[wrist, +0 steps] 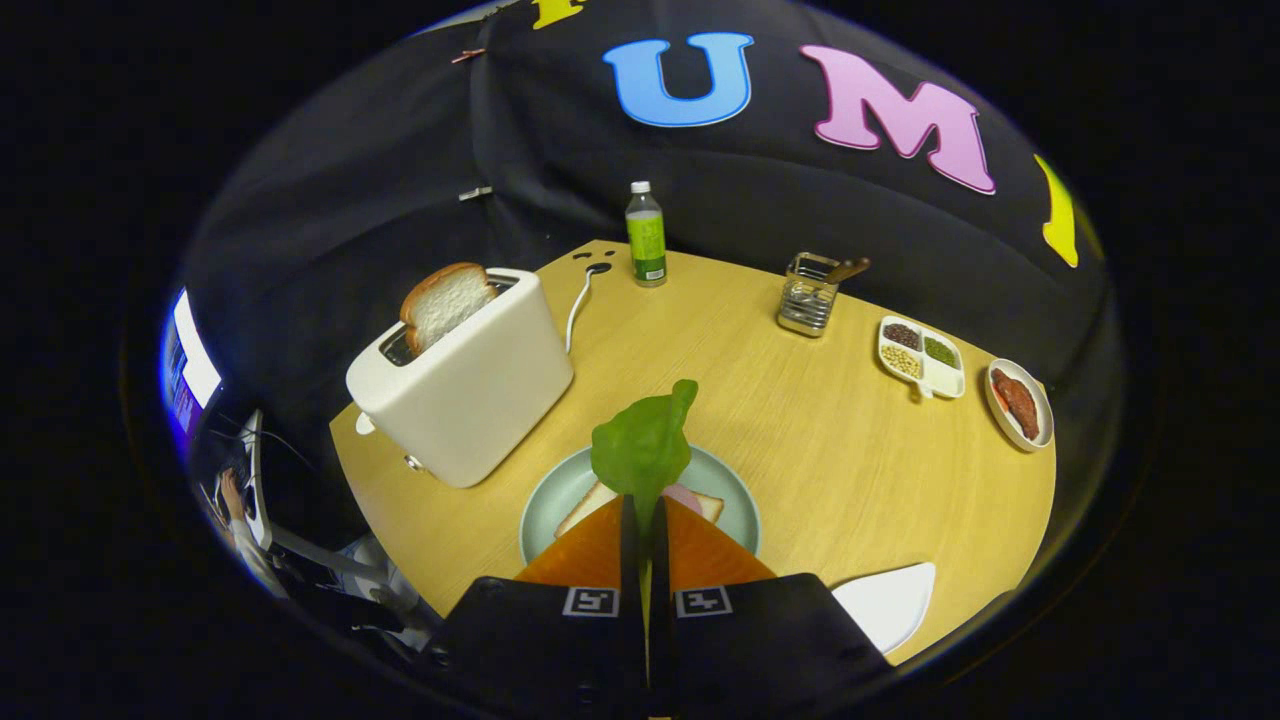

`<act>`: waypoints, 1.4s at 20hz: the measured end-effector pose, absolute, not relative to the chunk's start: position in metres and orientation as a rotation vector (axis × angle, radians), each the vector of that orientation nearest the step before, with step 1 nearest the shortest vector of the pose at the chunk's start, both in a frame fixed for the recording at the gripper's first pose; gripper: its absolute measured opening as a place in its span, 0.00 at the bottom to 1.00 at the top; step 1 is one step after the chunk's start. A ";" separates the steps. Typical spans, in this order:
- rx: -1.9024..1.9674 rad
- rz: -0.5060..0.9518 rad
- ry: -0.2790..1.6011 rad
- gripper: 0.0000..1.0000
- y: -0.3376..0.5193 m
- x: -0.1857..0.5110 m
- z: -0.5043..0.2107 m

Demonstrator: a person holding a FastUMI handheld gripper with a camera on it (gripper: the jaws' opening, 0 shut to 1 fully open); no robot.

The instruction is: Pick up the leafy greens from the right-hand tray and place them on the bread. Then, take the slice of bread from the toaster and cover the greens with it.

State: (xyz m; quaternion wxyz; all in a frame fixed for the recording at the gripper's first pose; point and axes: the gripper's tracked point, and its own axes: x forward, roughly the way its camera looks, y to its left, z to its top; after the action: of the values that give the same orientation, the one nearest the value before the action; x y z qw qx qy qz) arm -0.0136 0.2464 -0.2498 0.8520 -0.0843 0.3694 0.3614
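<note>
Gripper view: gripper [644, 500] clamped on greens [644, 447] above plate [735, 485].
Lower until leaf drapes the bread [592, 500] near the table's front edge, then part fingers; toaster [470, 390] slice untouched.

Staged recording booth dressed as a kitchen. Black cloth wall [400, 200] backs a round wooden table [800, 430]. Beyond the fingers stand a toaster [470, 390], bottle [646, 235], utensil holder [808, 295] and divided dish [921, 358]. A monitor [190, 365] glows beside the table.

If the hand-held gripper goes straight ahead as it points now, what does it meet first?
Probably the bread on the plate, just beyond the hand-held gripper, which is shut on the leafy greens. Depth is unclear.
</note>
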 end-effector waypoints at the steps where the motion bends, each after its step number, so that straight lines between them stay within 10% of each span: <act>1: -0.220 0.769 0.774 0.06 0.250 -0.012 -0.257; 12: -0.316 0.715 0.825 0.20 0.268 -0.008 -0.303; 21: -0.364 0.663 0.805 0.96 0.270 -0.010 -0.307; 28: -0.268 0.683 0.683 0.99 0.299 -0.012 -0.239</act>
State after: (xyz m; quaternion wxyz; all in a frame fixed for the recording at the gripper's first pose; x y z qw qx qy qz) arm -0.0125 0.2989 -0.2389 0.8771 -0.1286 0.3271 0.3274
